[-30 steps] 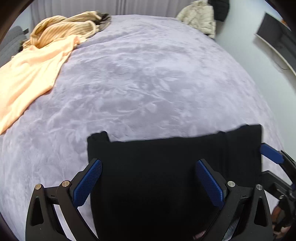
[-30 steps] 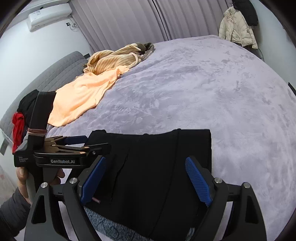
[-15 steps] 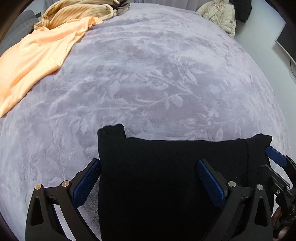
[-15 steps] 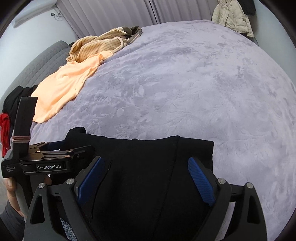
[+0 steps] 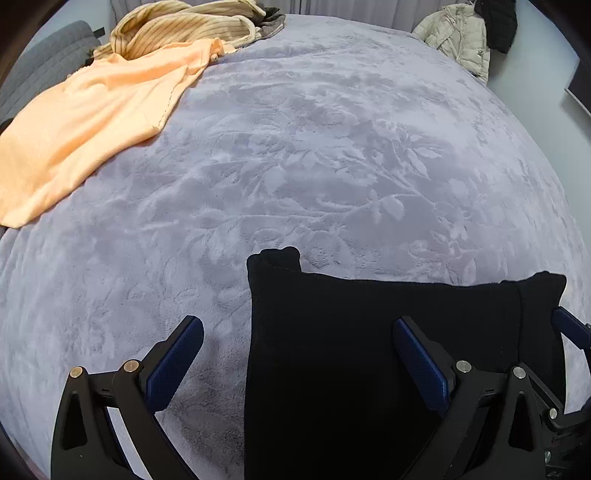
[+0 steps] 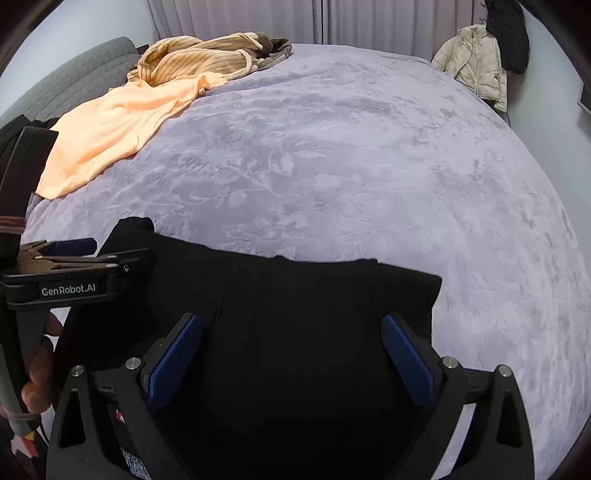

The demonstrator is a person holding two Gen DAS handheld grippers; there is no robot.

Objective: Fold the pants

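Observation:
Folded black pants (image 5: 369, 350) lie flat on the lilac blanket (image 5: 332, 166) at the near edge, with a small cuff corner sticking up at their far left. My left gripper (image 5: 295, 325) hovers open above their left edge, its left finger over bare blanket and its right finger over the cloth. In the right wrist view the pants (image 6: 314, 288) spread under my right gripper (image 6: 290, 321), whose jaws are opening. The cloth lies below them and the pads do not press on it. The left gripper (image 6: 74, 273) shows at the left there, held by a hand (image 6: 37, 376).
An orange shirt (image 5: 92, 122) and a striped beige garment (image 5: 184, 29) lie at the far left of the bed. A pale jacket (image 5: 461, 40) hangs at the far right. A grey quilted headboard (image 6: 74, 85) runs along the left side.
Both grippers have sunk and tipped further down over the pants. The left gripper has slid left, so its left finger is now off the cloth. The right jaws have widened slightly.

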